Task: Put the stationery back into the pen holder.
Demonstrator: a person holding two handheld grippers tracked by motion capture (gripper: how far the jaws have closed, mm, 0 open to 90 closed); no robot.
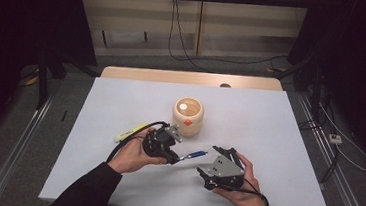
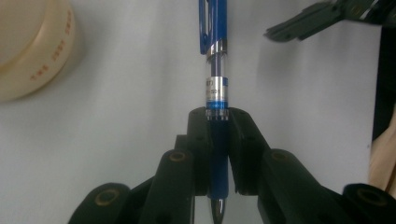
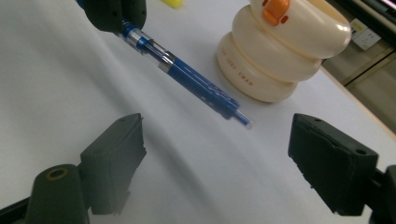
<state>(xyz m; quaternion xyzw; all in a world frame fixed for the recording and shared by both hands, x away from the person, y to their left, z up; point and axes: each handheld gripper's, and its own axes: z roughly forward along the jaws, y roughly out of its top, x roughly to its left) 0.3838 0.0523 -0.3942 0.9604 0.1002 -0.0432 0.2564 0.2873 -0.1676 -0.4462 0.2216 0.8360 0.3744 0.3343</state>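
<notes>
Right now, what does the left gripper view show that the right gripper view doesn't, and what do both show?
Left gripper view: the left gripper shut on the blue ballpoint pen at its grip end, metal tip toward the camera. Right gripper view: the open right gripper, an orange duck-like figure on the cream ringed holder, a yellow object. Both: pen, holder, white table.

Both forearms wear dark long sleeves reaching to the wrists. The left tongs (image 1: 175,158) are matt black, with a small grey plate on top and a black cable looping from the body. The right tongs (image 1: 222,151) carry a grey three-cornered plate dotted with dark screw holes. Brass-coloured pivot pins sit in the black linkage arms behind blocky pads (image 3: 334,161).
</notes>
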